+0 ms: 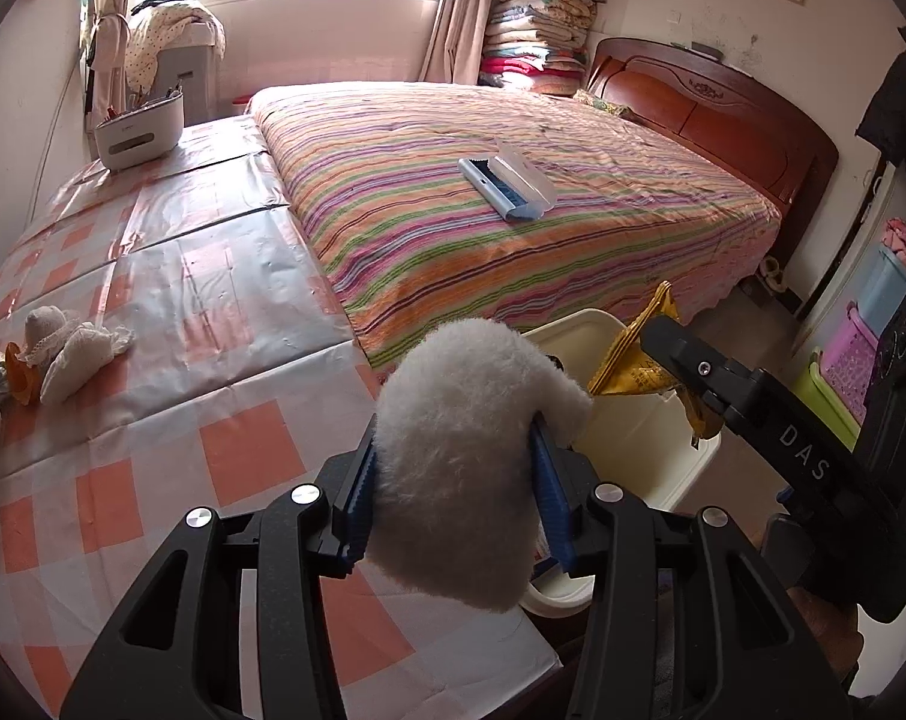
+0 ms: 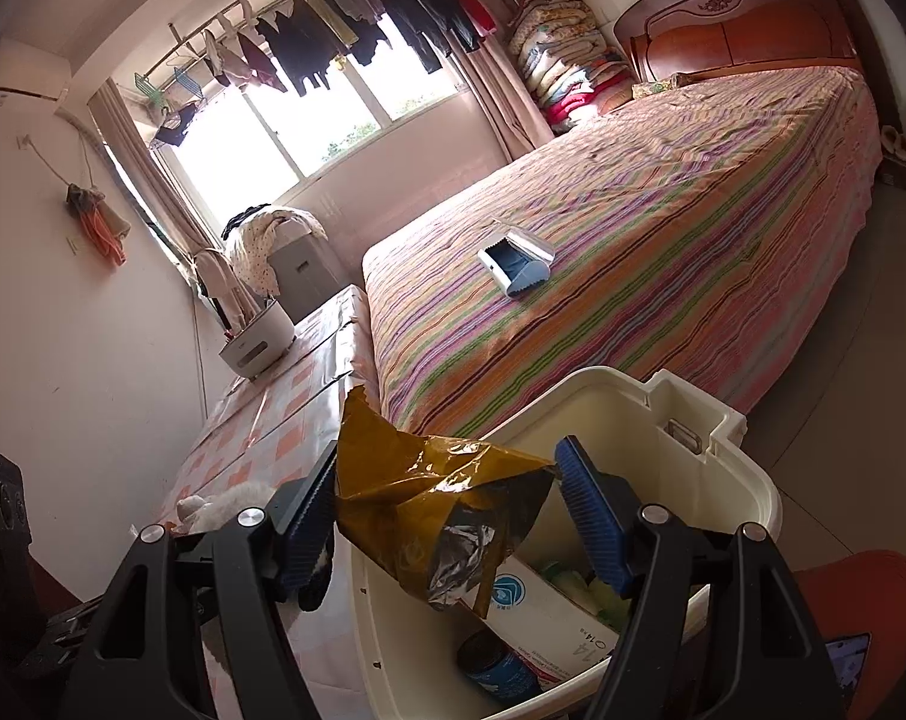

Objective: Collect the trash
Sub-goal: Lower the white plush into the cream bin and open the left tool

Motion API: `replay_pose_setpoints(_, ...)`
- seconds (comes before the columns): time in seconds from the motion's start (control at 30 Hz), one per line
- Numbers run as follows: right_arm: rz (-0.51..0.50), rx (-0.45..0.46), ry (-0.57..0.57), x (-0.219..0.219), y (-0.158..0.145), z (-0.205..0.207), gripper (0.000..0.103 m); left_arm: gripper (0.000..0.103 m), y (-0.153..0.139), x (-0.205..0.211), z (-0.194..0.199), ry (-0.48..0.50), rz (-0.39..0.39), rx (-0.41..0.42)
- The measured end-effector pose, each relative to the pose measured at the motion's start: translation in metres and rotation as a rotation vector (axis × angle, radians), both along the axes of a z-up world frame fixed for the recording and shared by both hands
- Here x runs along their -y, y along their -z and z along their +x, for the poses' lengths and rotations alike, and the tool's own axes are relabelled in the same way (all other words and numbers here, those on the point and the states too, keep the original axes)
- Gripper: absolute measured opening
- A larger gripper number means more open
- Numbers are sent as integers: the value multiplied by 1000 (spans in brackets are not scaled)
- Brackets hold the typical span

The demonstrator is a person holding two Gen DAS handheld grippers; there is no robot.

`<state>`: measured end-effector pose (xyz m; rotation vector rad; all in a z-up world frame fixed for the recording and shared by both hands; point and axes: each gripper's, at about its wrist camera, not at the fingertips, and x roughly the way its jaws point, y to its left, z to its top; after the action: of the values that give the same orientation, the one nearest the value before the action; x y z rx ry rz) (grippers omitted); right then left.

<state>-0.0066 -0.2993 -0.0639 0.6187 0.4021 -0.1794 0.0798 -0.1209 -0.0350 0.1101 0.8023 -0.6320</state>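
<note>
- So the yellow snack wrapper (image 2: 435, 504) sits between the two blue pads of the right hand-held gripper (image 2: 447, 516), right over the cream bin (image 2: 747, 480). The jaws stand wide; the far pad looks clear of it, and on the near side I can't tell if it's touching.
- Seen from the left wrist, that wrapper (image 1: 639, 360) hangs off the right gripper's (image 1: 693, 384) black finger above the bin's (image 1: 573, 330) rim.
- Inside the bin: a white carton (image 2: 549, 618), a dark round can (image 2: 495, 666), some pale crumpled stuff.
- Left hand-held gripper (image 1: 453, 480) is clamped partway closed on a fluffy white wad (image 1: 459, 450), just beside the bin, above the edge of the checkered tabletop (image 1: 153, 312).
- Further out on that tabletop: a pile of crumpled whitish bits (image 1: 63, 354) and a white appliance (image 1: 141, 132).
- Striped bed (image 1: 513, 228) beyond, with a white-and-blue case (image 1: 507, 186) lying on it.
</note>
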Motion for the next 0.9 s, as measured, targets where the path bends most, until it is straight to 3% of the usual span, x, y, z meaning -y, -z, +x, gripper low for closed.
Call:
replay_pose_setpoints(0.1, 37, -5, -3, 6, 3, 2, 71, 44, 3, 7, 0, 10, 8, -5)
replay_pose_setpoints(0.17, 65, -30, -21, 9, 6, 8, 82, 44, 5, 11, 1, 13, 14, -8)
replay_pose_setpoints(0.27, 123, -42, -42, 13, 13, 11, 82, 45, 7, 15, 3, 16, 20, -13)
replay_pose_setpoints(0.4, 169, 14, -1, 22, 10, -1, 82, 45, 9, 22, 5, 21, 30, -15)
replay_pose_setpoints(0.63, 159, 129, 108, 32, -1, -24, 82, 45, 15, 39, 8, 48, 35, -28)
replay_pose_setpoints(0.9, 182, 148, 144, 41, 0, -30, 82, 46, 20, 57, 8, 88, 36, -45)
